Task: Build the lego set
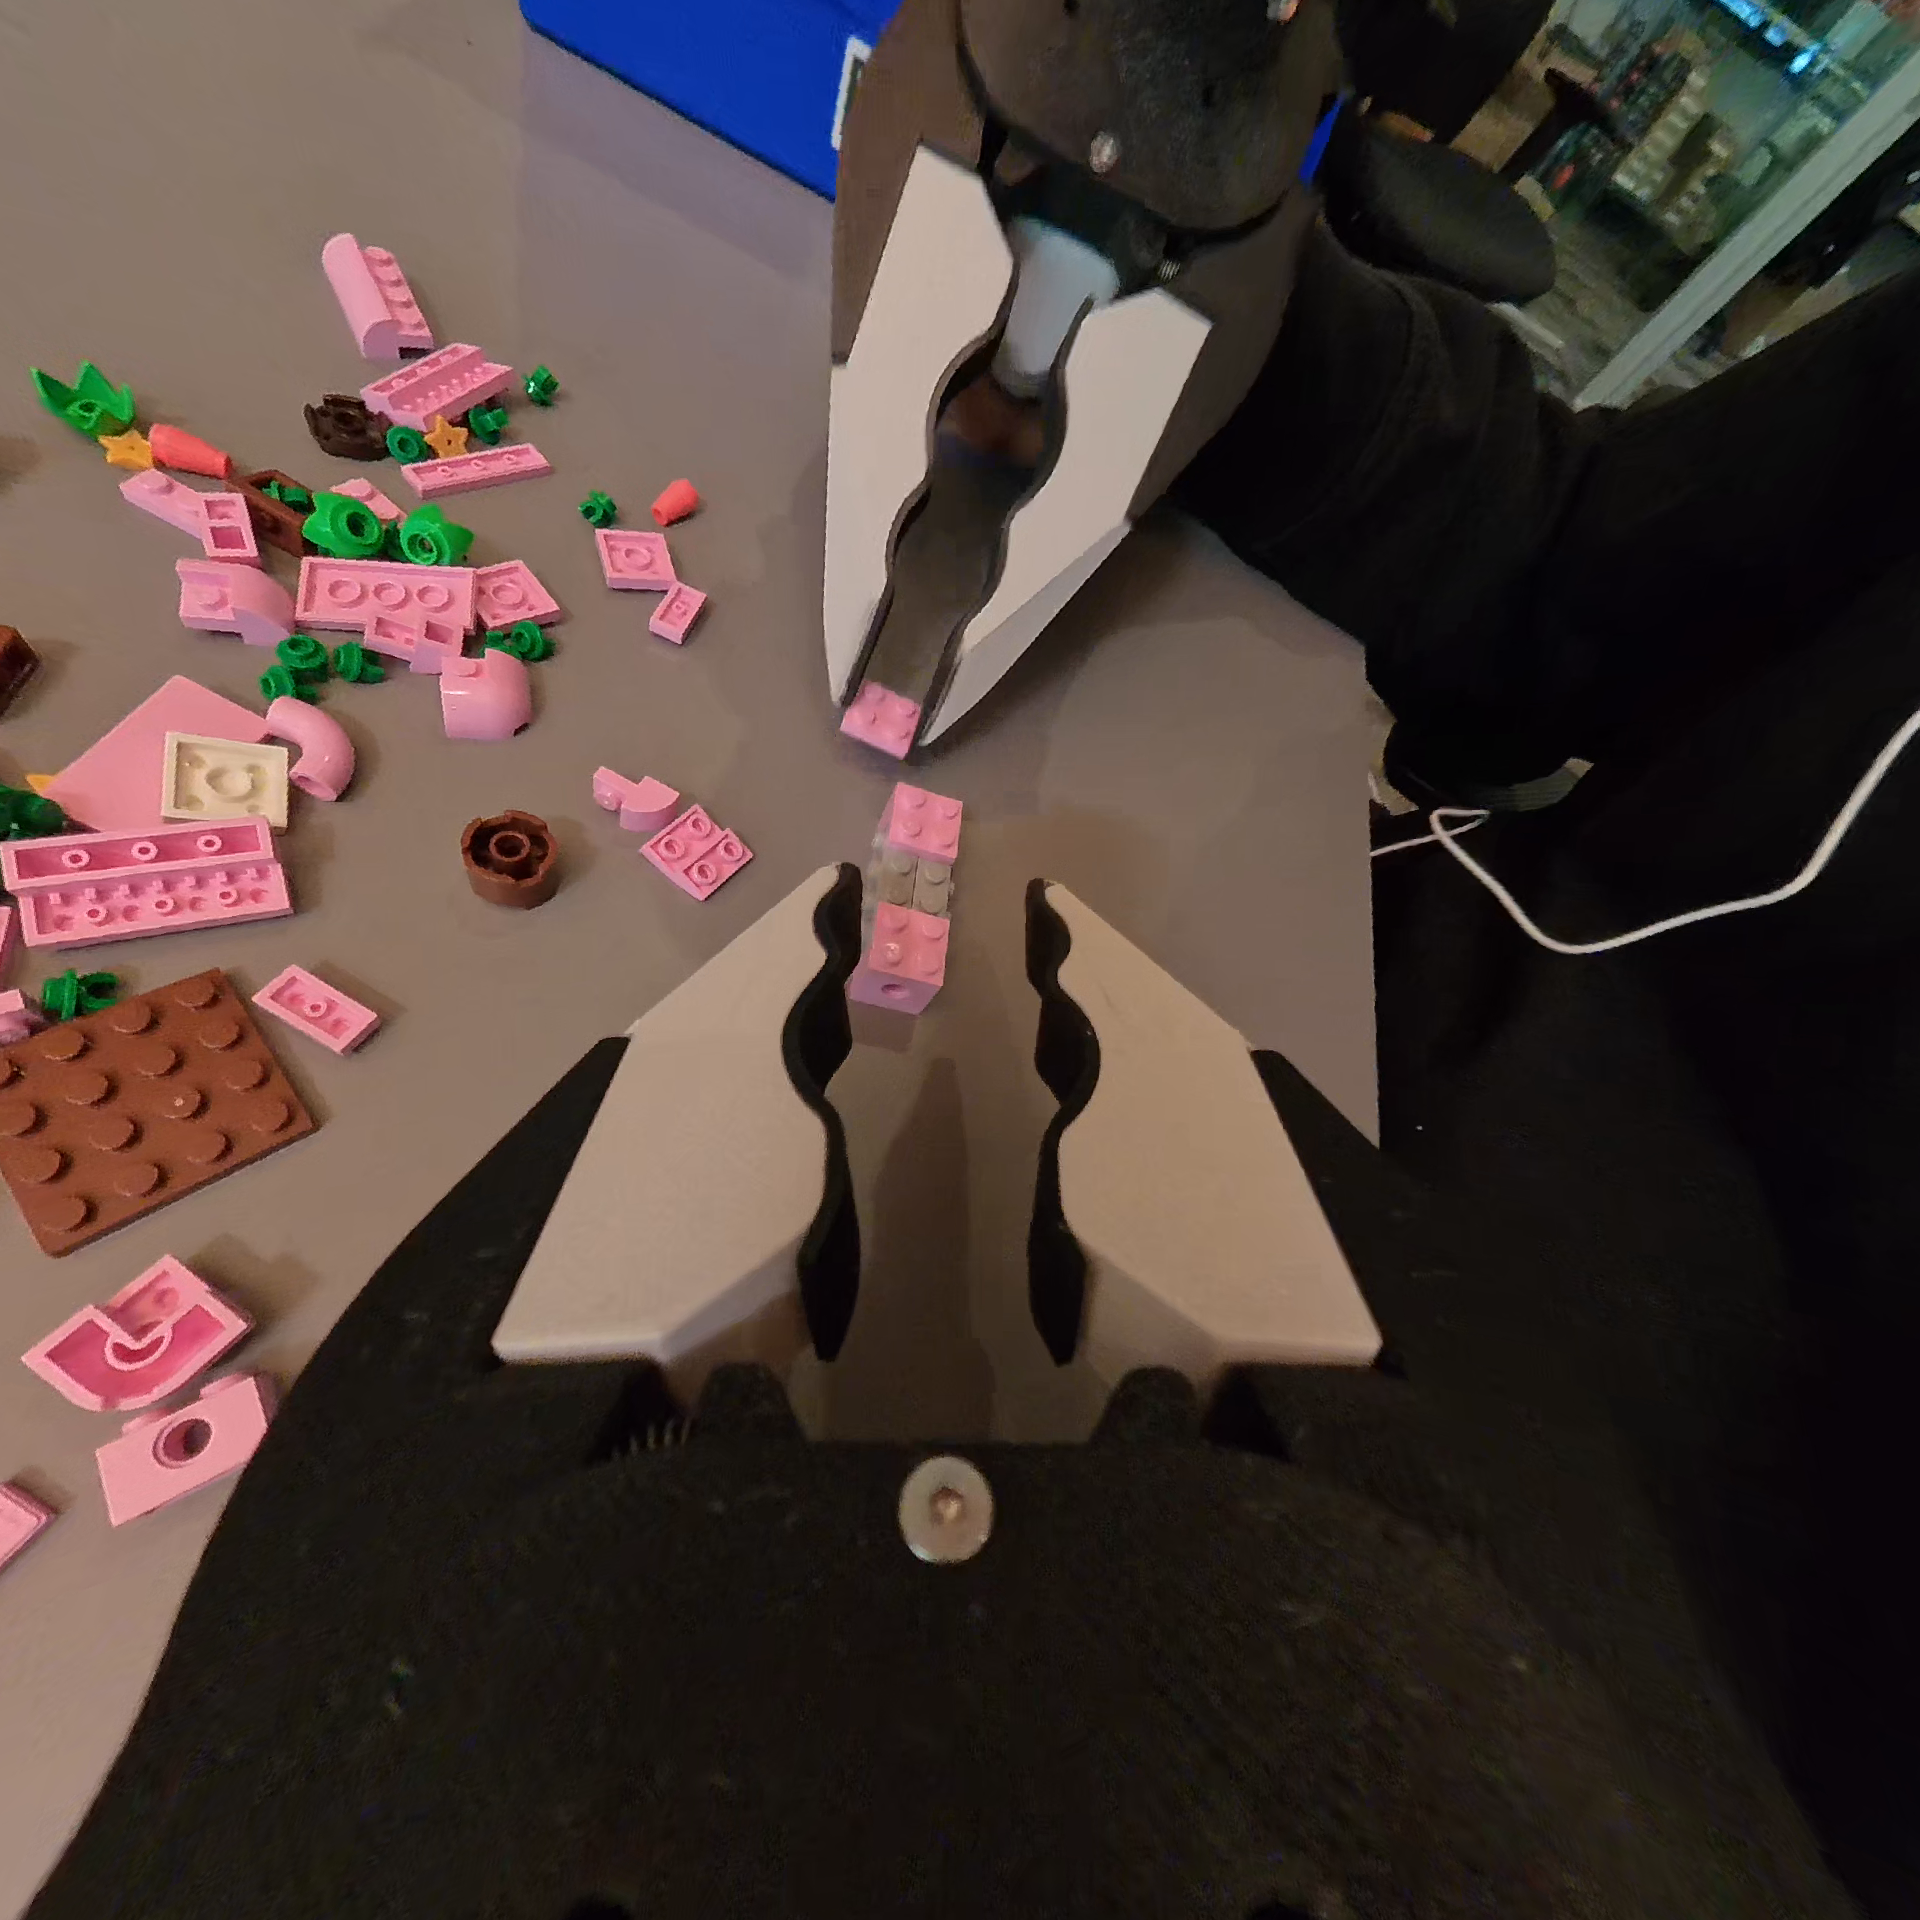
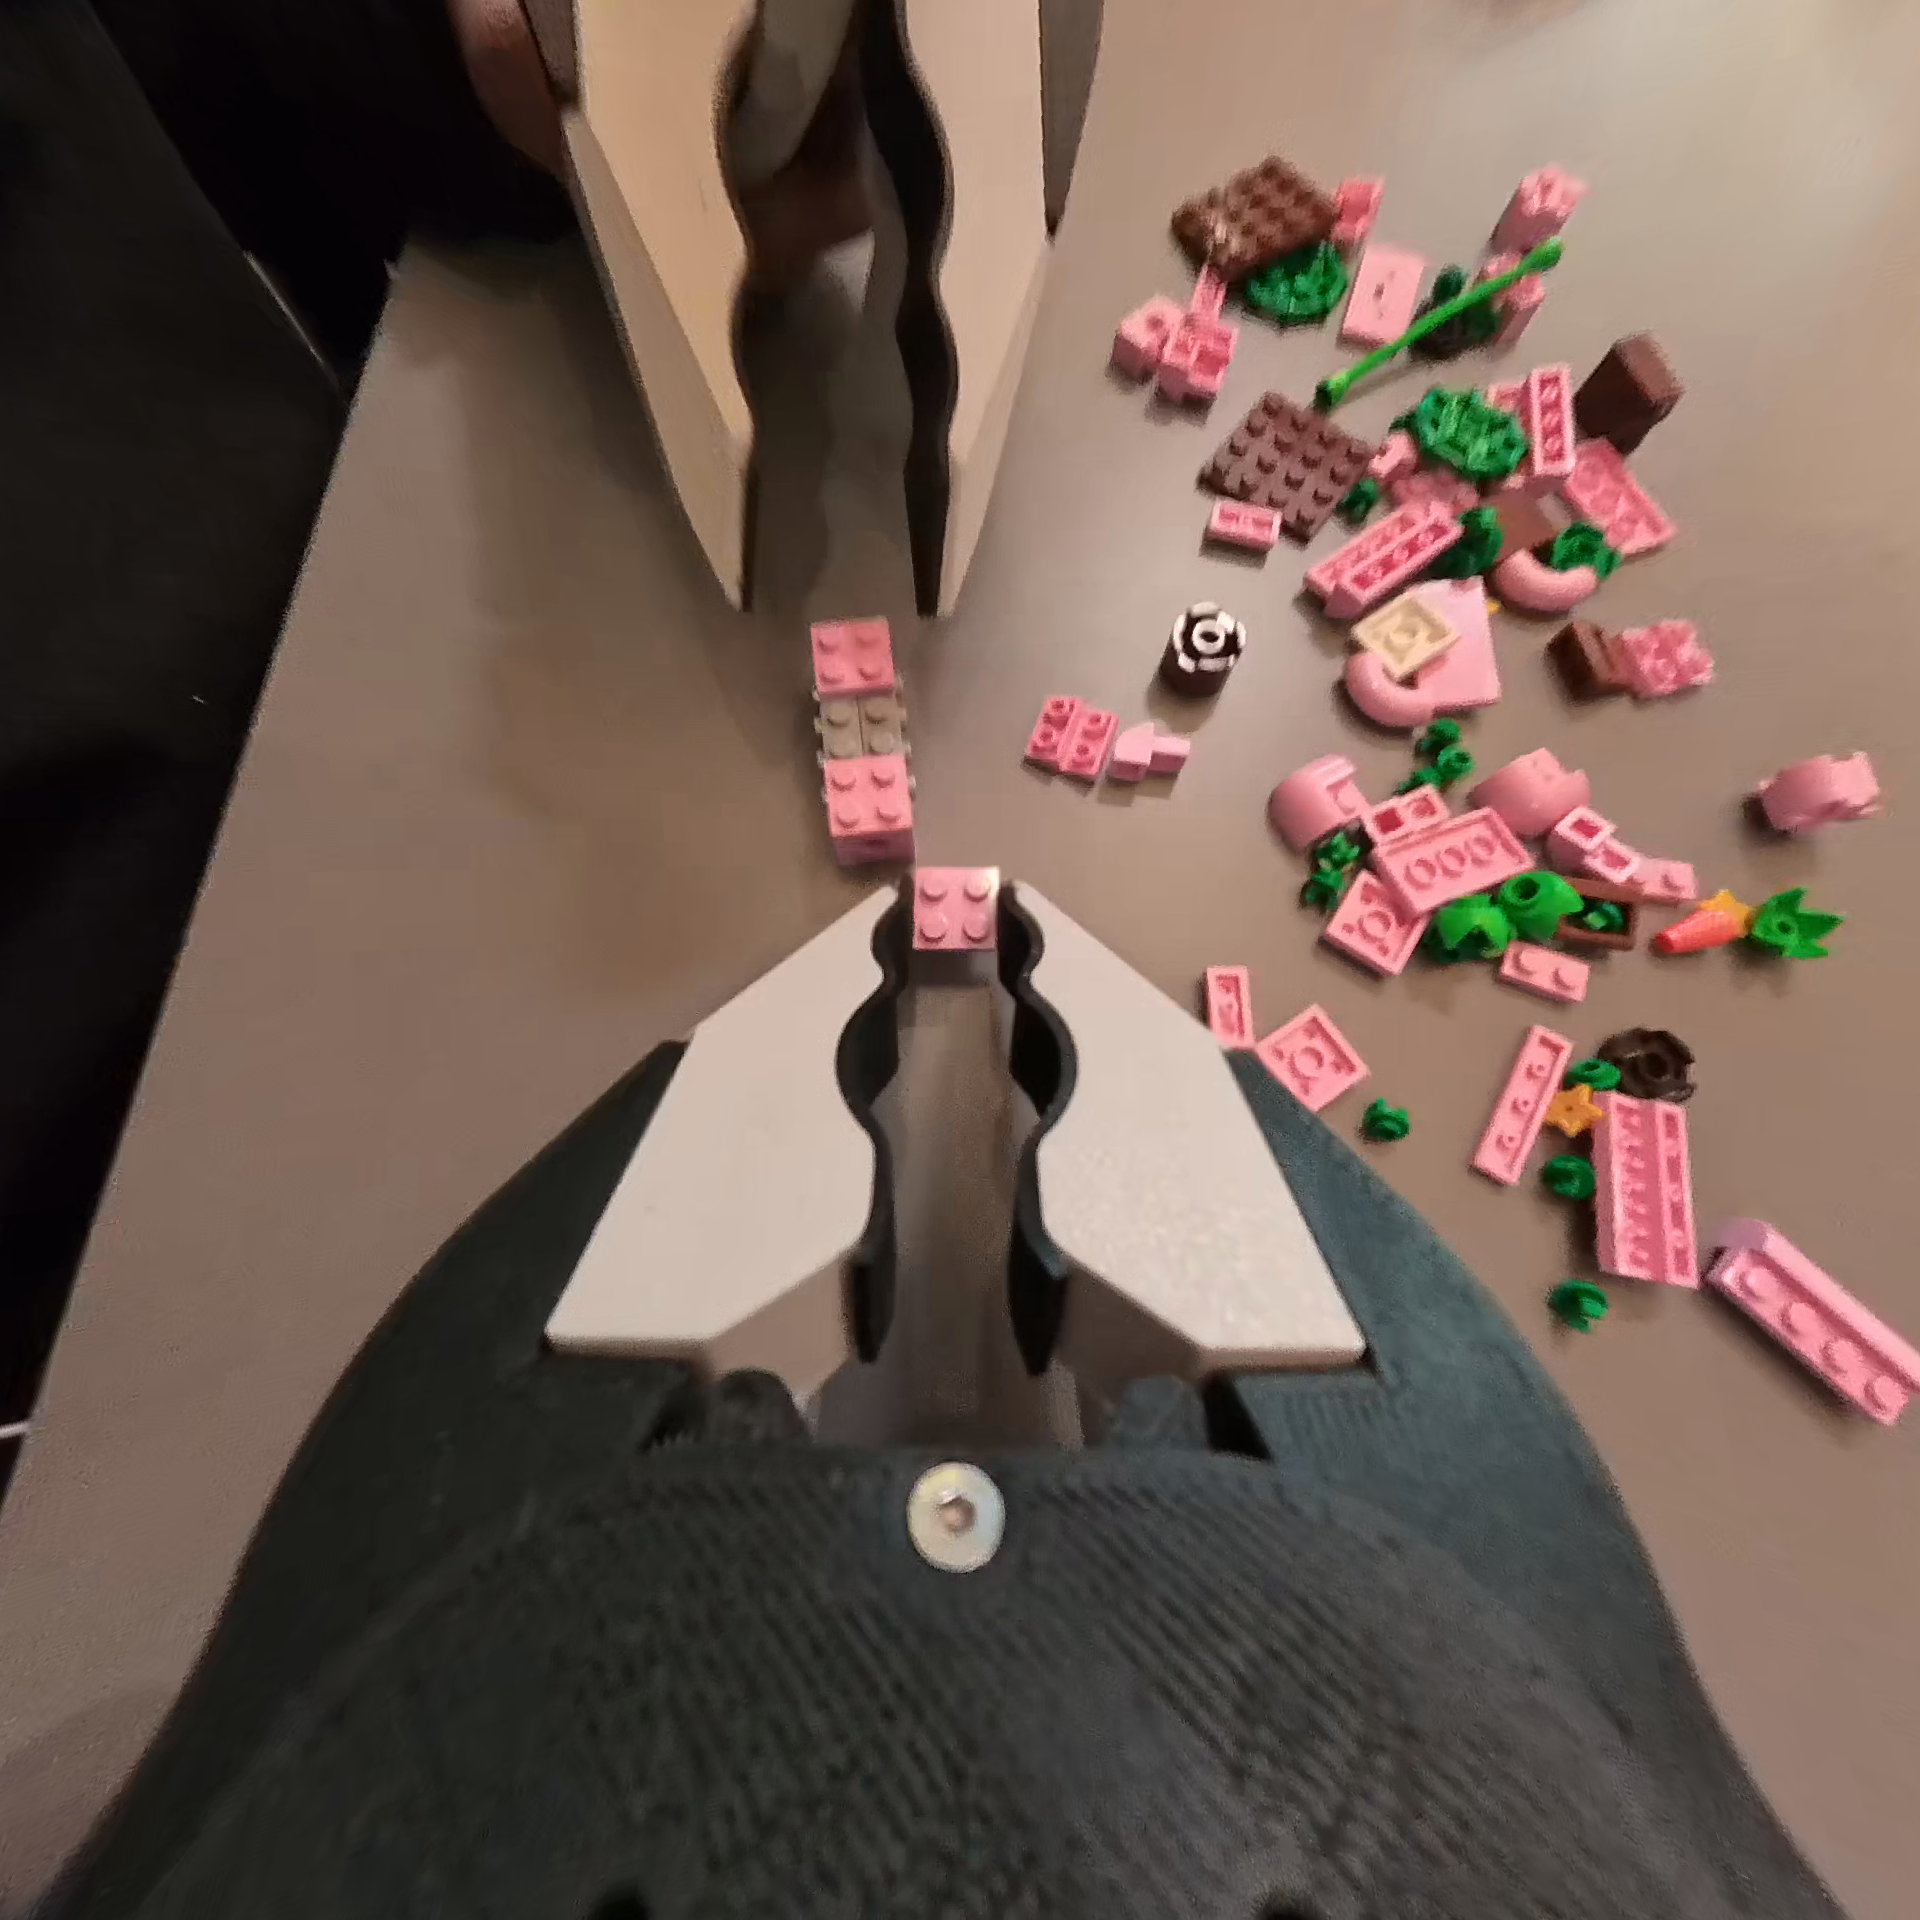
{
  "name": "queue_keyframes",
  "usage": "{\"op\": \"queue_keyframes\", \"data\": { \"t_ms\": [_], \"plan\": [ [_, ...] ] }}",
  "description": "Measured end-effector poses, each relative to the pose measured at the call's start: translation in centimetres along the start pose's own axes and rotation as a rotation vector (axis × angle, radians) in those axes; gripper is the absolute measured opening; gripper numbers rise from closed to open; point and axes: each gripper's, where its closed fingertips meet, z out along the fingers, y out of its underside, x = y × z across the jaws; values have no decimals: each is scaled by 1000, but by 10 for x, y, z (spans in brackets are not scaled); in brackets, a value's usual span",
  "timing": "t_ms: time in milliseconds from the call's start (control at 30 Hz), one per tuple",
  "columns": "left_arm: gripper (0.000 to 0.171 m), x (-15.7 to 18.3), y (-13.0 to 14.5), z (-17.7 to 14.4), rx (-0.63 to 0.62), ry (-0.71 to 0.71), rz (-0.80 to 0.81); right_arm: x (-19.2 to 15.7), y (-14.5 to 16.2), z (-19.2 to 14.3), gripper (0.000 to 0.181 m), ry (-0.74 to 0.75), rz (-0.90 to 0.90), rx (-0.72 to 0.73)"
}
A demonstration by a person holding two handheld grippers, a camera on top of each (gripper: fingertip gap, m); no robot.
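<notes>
Left wrist view
Left claw (image 1: 940,894): released, its two pale fingers with wavy black pads spread apart and clasping nothing.
Sub-assembly: a short row of pink square studded plastic bricks joined by a grey studded middle (image 1: 912,899) lies on the grey tabletop (image 1: 1174,748) at 12 o'clock from the left claw, its near end between the fingertips, closer to the left one; contact cannot be told.
Right claw (image 1: 902,727): comes in from 12 o'clock, clenched on a small pink square two-by-two plastic brick (image 1: 881,719), which sits just beyond the row's far end, apart from it.
Loose parts: a scatter of pink, green and brown plastic pieces (image 1: 343,582) lies from 9 to 11 o'clock; a brown studded plate (image 1: 135,1112) is at 9 o'clock.

Right wrist view
Right claw (image 2: 954,912): grasping the pink two-by-two brick (image 2: 954,909) by its two opposite side walls, studs up.
Sub-assembly (image 2: 864,743): at 12 o'clock, slightly to 11, just beyond the held brick and not touching it.
Left claw (image 2: 831,608): at 12 o'clock past the row, fingers apart, tips near its far end.

Handling
Feel: the bricks look light, stiff and smooth-sided, so likely to slip or twist under a skewed pinch; the row's joints could probably part if pressed off-centre.
Hold: take the flat side walls, low and square, and steady the row by its long sides while pressing.
</notes>
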Motion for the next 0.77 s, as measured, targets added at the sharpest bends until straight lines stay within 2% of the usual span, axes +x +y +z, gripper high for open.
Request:
{"op": "queue_keyframes", "data": {
  "t_ms": [167,300,400,767],
  "plan": [
    [28,-2,9,8,-79,-68,67,-13,-27,-9,14,-53,-33,122],
    [26,-4,15,13,-130,-107,99,-18,-22,2,14,-72,-66,61],
    [16,-4,18,15,-154,-117,110,-21,-19,10,14,-92,-83,27],
    [15,-2,18,15,-160,-101,113,-22,-16,11,14,-149,-107,1]
  ]
}}
